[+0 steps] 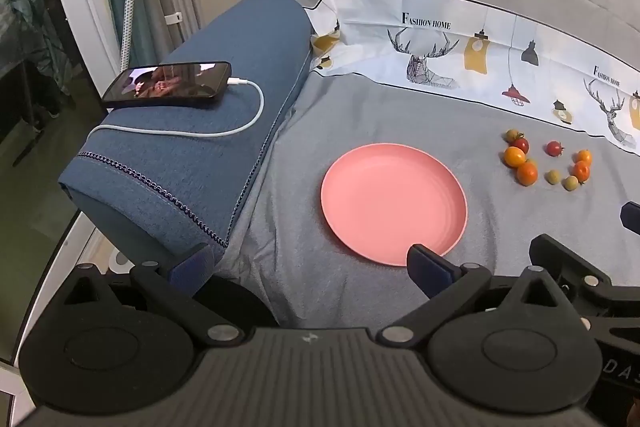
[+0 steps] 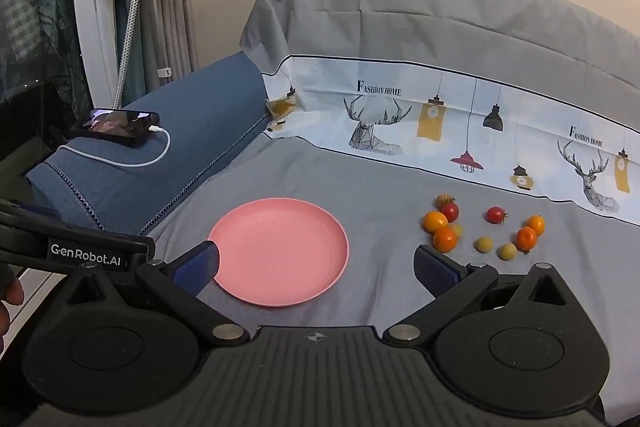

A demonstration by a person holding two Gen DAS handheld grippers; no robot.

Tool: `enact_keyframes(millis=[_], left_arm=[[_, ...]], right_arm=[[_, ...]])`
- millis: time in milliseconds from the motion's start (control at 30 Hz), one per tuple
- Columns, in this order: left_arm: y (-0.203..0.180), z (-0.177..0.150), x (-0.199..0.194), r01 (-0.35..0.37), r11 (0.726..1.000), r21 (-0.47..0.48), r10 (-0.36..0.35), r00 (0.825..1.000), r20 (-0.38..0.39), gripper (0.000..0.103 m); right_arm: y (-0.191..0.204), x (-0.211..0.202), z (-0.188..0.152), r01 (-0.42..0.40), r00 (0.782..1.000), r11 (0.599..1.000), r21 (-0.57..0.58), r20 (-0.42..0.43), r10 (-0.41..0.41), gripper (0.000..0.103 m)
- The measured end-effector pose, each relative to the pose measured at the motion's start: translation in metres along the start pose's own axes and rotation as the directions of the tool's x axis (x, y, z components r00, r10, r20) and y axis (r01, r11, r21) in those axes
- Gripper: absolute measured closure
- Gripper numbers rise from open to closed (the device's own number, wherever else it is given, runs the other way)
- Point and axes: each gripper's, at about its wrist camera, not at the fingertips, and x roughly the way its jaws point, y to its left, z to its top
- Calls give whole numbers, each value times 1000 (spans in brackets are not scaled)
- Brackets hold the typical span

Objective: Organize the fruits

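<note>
- The fruits (image 2: 486, 227), small red, orange and yellow-green rounds, lie in a loose cluster on the grey sheet (image 2: 400, 195), to the right of the plate and clear of it.
- The pink plate (image 2: 280, 251) sits empty on the sheet, near you, left of the cluster.
- Your right gripper (image 2: 316, 263) hangs above the near edge of the plate, fingers spread wide, holding nothing.
- Your left gripper (image 1: 308, 263) hovers to the left of the plate, fingers also wide apart and empty.
- A phone (image 1: 168, 85) with a white charging cable (image 1: 240, 115) rests on the blue cushion (image 1: 192, 155) at far left.
</note>
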Motion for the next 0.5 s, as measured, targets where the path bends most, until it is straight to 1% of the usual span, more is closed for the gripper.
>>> enact_keyframes(millis=[67, 100, 233, 300, 500], left_arm=[[0, -5, -2, 2, 1000, 3, -2, 1000, 11, 0], [0, -2, 1, 13, 1000, -6, -13, 1000, -22, 0], [-1, -2, 3, 13, 1000, -3, -13, 1000, -25, 0], [-1, -4, 0, 5, 1000, -2, -5, 1000, -9, 0], [-2, -4, 1, 9, 1000, 0, -9, 1000, -18, 0]], right_arm=[[0, 3, 2, -1, 1000, 1000, 1, -3, 1, 1], [0, 4, 2, -1, 1000, 1000, 2, -5, 1, 1], [1, 6, 3, 1, 1000, 1000, 8, -7, -1, 1], [-1, 1, -1, -4, 1000, 1000, 7, -7, 4, 1], [-2, 4, -2, -4, 1000, 1000, 6, -6, 4, 1]])
